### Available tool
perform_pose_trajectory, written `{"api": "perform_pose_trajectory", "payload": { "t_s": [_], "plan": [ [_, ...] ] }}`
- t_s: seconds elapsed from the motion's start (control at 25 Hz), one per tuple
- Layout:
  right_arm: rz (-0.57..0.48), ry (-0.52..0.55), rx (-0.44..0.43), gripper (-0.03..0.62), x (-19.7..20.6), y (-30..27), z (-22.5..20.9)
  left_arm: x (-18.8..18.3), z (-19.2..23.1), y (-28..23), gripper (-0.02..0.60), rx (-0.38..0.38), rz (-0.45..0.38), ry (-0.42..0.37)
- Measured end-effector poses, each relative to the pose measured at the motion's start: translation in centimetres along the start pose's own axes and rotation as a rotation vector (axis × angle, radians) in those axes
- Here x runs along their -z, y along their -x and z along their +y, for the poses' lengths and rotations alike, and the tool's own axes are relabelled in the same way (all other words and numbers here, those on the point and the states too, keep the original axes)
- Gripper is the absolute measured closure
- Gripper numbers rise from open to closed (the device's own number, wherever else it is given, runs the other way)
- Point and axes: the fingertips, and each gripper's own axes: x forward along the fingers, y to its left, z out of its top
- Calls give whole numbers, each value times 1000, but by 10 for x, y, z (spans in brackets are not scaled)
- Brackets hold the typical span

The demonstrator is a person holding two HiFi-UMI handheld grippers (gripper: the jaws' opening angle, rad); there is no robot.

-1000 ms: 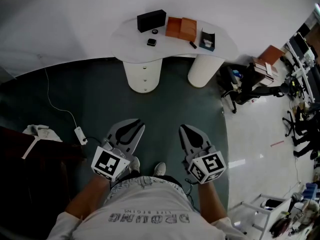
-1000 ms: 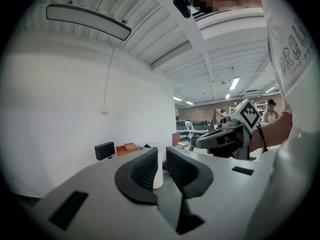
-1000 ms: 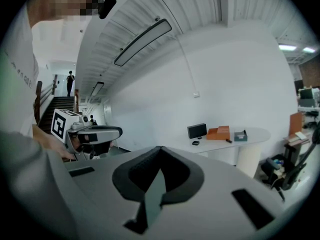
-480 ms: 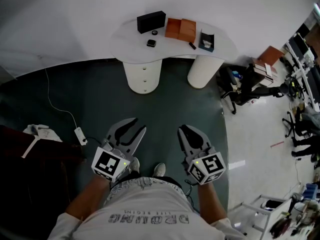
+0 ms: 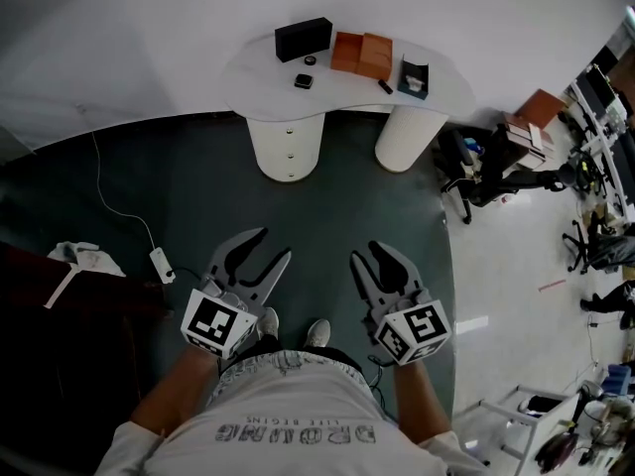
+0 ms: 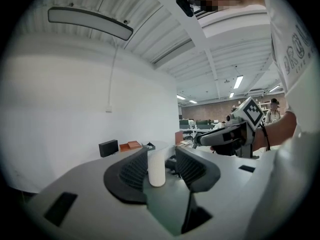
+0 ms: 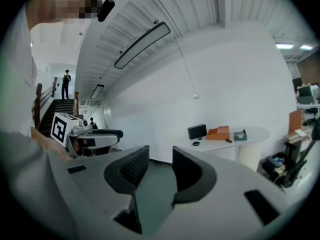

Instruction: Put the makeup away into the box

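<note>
A white curved table (image 5: 437, 97) stands far ahead across the dark floor. On it are a black box (image 5: 303, 39), an open orange box (image 5: 361, 54), a small teal-and-white box (image 5: 413, 77), two small dark makeup pieces (image 5: 304, 81) and a black stick (image 5: 383, 86). My left gripper (image 5: 266, 248) and right gripper (image 5: 369, 256) hover close to my body, well short of the table. Both have just been opening and are open, with nothing between their jaws. In the left gripper view (image 6: 161, 166) the table's white pedestal (image 6: 156, 169) shows far off through the gap. The right gripper view (image 7: 159, 166) shows the table (image 7: 250, 132) to the right.
A white cable and power strip (image 5: 159, 264) lie on the floor at left, next to a dark mass with a white cloth (image 5: 79, 258). Office chairs and clutter (image 5: 496, 162) crowd the right side beyond the table. My shoes (image 5: 317, 333) are below the grippers.
Both grippers' jaws have spread apart from nearly shut to open. Both hands stayed where they were.
</note>
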Motion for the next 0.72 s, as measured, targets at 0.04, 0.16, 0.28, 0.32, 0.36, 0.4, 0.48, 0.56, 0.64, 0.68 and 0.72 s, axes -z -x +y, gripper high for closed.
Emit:
{"api": "perform_pose_trajectory", "payload": {
  "t_s": [0.04,0.16,0.28,0.32,0.36,0.4,0.48,0.56,0.64,0.68,0.72],
  "plan": [
    [-1,-1,1,436,0,1,0,0,0,1,384,-3,2,0],
    [-7,-4,4,424,0,3,0,2,-1,4,370,-11,8,2],
    [-12,-6,4,406,0,4,-1,3,-2,4,360,-16,11,1],
    [-12,-6,3,399,0,5,-1,3,-2,4,358,-17,10,-1],
    [-13,-7,2,396,1,5,-2,4,-3,4,356,-18,10,-3],
    [-12,-7,1,390,2,6,-2,6,-3,4,353,-19,12,-5],
    [-13,-9,0,379,3,8,-3,9,-6,4,345,-24,17,-4],
    [-13,-9,-1,370,3,11,-6,10,-10,3,337,-27,24,2],
    [-15,-8,-4,364,3,16,-11,9,-16,0,330,-30,23,-1],
    [-17,-8,-5,361,3,19,-14,9,-20,-2,328,-32,23,-4],
    [-18,-8,-6,358,3,21,-18,9,-23,-4,325,-35,25,-5]
  ]
}}
